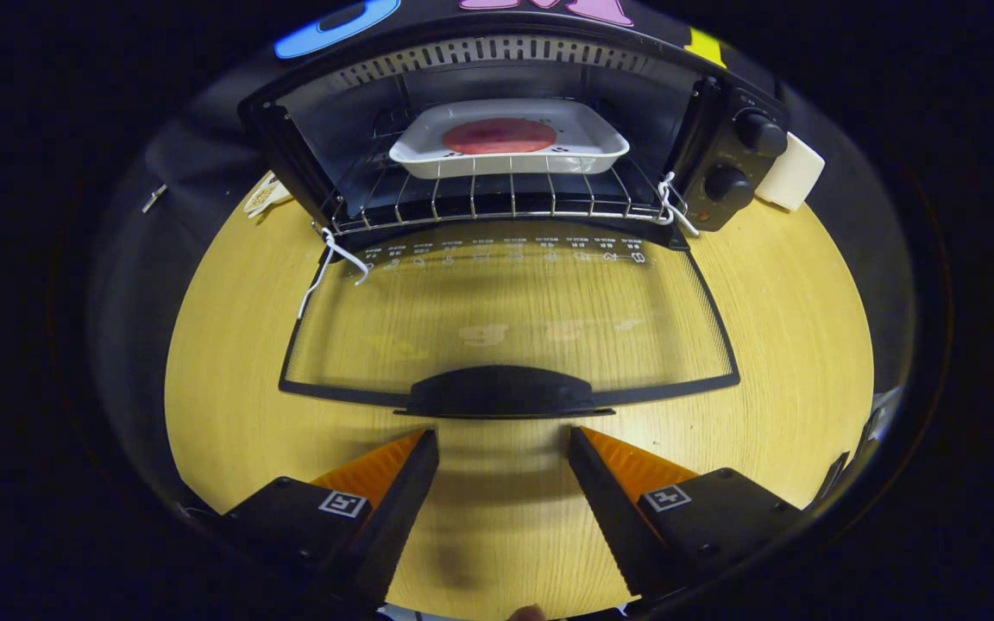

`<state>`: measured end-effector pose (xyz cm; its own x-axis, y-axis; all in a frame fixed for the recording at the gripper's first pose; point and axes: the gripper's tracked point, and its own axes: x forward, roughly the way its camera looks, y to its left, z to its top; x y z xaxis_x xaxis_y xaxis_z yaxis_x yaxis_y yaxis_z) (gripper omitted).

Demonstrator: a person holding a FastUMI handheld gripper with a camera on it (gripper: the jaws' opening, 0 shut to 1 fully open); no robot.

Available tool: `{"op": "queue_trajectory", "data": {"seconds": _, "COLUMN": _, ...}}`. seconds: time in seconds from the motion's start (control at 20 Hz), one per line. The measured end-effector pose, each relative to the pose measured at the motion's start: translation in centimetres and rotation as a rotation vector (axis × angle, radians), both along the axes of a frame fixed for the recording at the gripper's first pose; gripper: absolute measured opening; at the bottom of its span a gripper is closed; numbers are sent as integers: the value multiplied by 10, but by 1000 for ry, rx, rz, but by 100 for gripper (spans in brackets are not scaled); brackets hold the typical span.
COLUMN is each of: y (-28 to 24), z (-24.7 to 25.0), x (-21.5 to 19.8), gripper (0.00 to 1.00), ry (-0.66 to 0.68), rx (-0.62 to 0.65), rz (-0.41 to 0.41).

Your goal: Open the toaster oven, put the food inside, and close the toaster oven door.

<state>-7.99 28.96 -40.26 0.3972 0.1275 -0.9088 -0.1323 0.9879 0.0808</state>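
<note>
Unreadably small print on oven door [506, 302], claw [504, 442] spread, empty.

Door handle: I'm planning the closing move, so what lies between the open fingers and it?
In the gripper view, only bare wooden table lies between the open gripper and the door handle, just ahead of the fingertips.

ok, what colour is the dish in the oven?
White dish, red food in it; clearest in gripper view. Jaws open.

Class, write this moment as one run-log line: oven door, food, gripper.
door: open flat | dish: on rack inside, food in it | gripper: open, fingers empty, just short of door handle
</note>
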Motion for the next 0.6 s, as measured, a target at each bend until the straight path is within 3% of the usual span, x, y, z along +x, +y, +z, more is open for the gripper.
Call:
{"op": "queue_trajectory", "data": {"seconds": 0.2, "y": -1, "z": -1, "x": 3, "gripper": 99, "ry": 6, "rx": -23, "rz": -11}}
{"op": "queue_trajectory", "data": {"seconds": 0.6, "y": -4, "z": 36, "x": -1, "gripper": 99, "ry": -110, "rx": 31, "rz": 1}}
